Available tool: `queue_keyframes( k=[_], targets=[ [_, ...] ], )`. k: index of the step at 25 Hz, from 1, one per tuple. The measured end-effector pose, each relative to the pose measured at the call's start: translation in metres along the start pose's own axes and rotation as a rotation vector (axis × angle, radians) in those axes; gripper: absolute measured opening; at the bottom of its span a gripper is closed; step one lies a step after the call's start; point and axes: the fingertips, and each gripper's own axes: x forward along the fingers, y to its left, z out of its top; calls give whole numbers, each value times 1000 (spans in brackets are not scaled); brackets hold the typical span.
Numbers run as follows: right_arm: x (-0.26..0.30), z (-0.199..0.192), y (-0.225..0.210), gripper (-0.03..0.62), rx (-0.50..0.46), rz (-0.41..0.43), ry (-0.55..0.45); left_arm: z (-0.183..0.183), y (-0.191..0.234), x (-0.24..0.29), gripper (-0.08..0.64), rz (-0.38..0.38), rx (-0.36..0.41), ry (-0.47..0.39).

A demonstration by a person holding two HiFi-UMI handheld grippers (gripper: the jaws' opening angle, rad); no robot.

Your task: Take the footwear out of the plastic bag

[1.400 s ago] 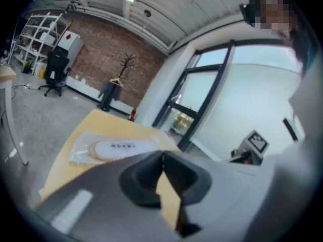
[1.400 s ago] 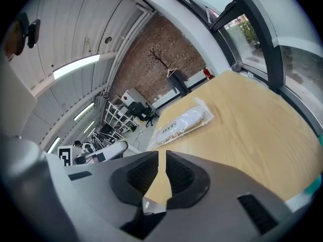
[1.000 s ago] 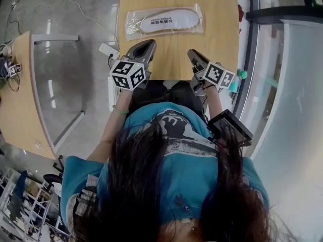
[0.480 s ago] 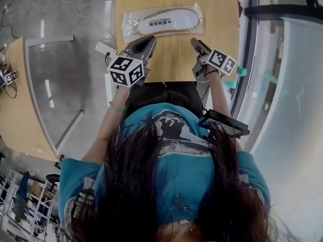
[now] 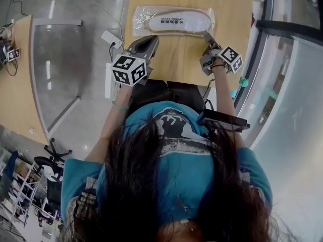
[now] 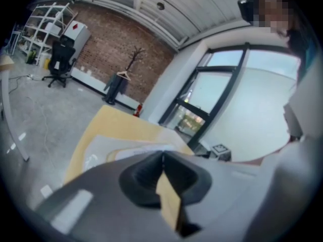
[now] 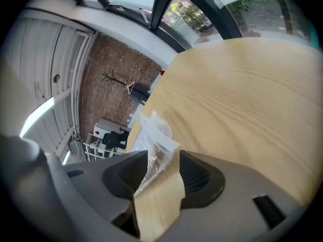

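A clear plastic bag (image 5: 144,20) with a white insole (image 5: 179,21) inside lies flat across the far part of the wooden table (image 5: 176,59). My right gripper (image 5: 207,35) is at the bag's right end. In the right gripper view its jaws (image 7: 162,160) have just been opening and stand open, with the bag's crinkled end (image 7: 157,135) in the gap between them. My left gripper (image 5: 150,39) hovers just short of the bag's near edge, left of the middle. It (image 6: 162,155) is shut and empty, with the bag (image 6: 116,147) just beyond its tips.
A white power strip (image 5: 112,38) lies on the floor left of the table. A glass-topped desk (image 5: 55,69) stands further left. A black chair seat (image 5: 166,91) is at the table's near edge. A dark window frame (image 5: 257,59) runs along the right.
My right gripper has moved forward from the table's near edge to the bag's right end, rolled, and its jaws have opened. The left gripper has barely shifted.
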Motion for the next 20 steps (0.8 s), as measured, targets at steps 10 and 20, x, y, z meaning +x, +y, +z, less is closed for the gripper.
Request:
queue_keyframes(
  k=[10,20],
  targets=[
    [23,0,9,115,160,110,72,-8,-13,-3,5,65,-32,-5],
    [-4,-7,38,43,323,273,72,-33,-45,34,121,-81,-200,91]
  ],
)
